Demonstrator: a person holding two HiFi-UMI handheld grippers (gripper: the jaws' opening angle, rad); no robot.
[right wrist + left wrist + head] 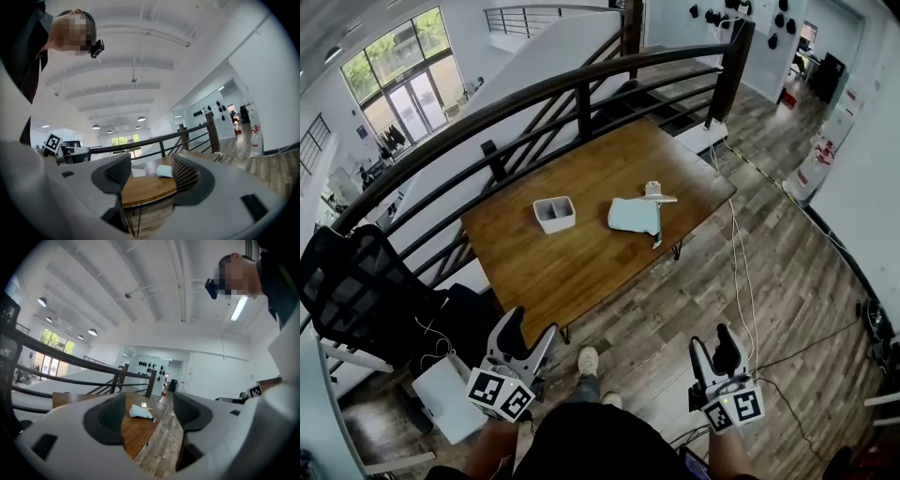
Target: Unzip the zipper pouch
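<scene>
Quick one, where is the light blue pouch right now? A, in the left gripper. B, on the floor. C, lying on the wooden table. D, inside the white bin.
C: the light blue pouch lies on the wooden table beside the white bin, and both the left gripper and the right gripper are open, empty and short of the table.

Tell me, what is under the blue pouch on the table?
Only the wooden table shows under the light blue pouch, which lies flat on it. Whatever might sit beneath the pouch, or inside it, is covered and cannot be seen.
</scene>
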